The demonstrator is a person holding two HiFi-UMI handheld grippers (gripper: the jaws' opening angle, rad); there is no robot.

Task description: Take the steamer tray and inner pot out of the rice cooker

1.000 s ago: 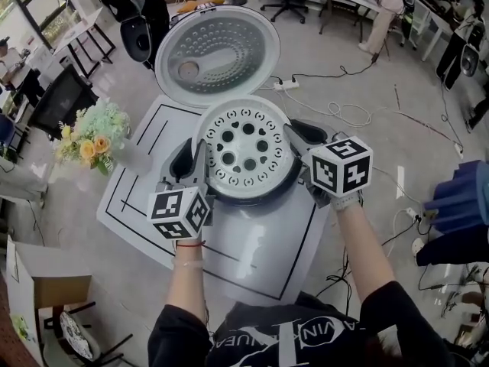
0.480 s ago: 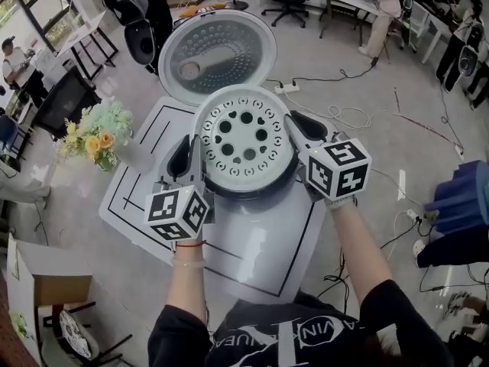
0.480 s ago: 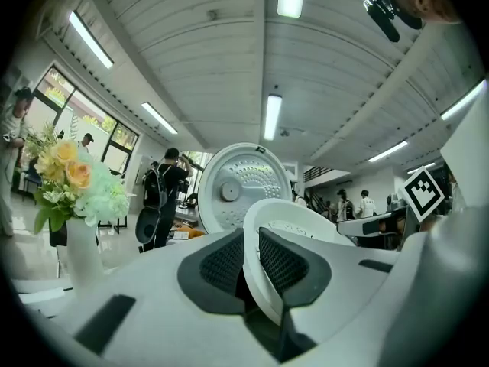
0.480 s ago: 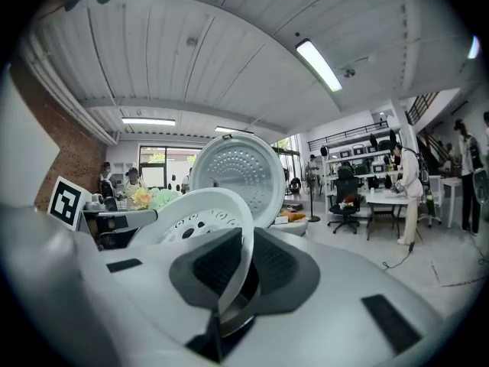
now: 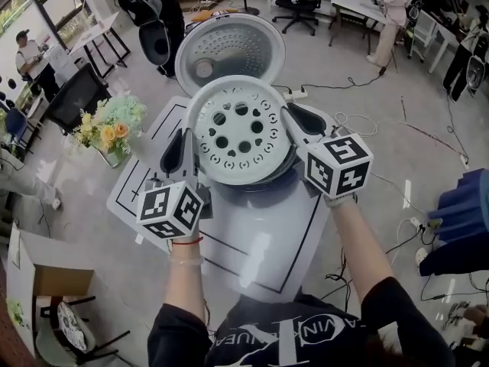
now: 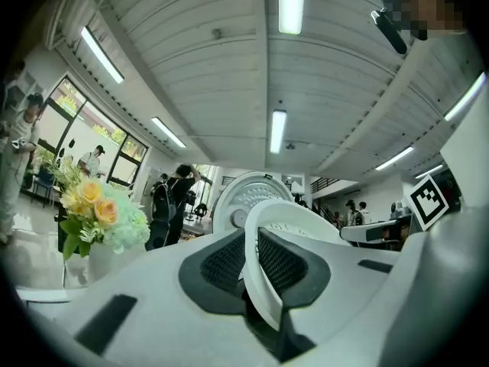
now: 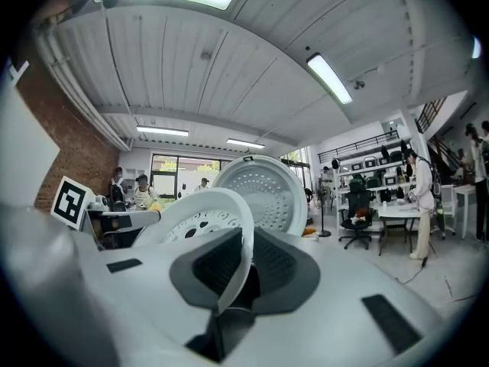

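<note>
The white perforated steamer tray [image 5: 239, 131] hangs above the rice cooker [image 5: 256, 193], whose round lid [image 5: 229, 52] stands open behind it. My left gripper [image 5: 186, 153] is shut on the tray's left rim [image 6: 263, 239], and its jaws have just been closing on that rim. My right gripper [image 5: 294, 125] is shut on the right rim [image 7: 229, 228], its jaws having also closed in on it. In both gripper views the thin white rim stands between the dark pads. The tray hides the cooker's opening, so the inner pot is out of sight.
The cooker sits on a white table [image 5: 263, 254] marked with black lines. A vase of flowers [image 5: 107, 127] stands at the table's left edge. Cables, chairs and people are on the floor around. A cardboard box [image 5: 34, 281] lies at lower left.
Both grippers have risen with the steamer tray, which came up out of the cooker and now looks larger and higher in the head view.
</note>
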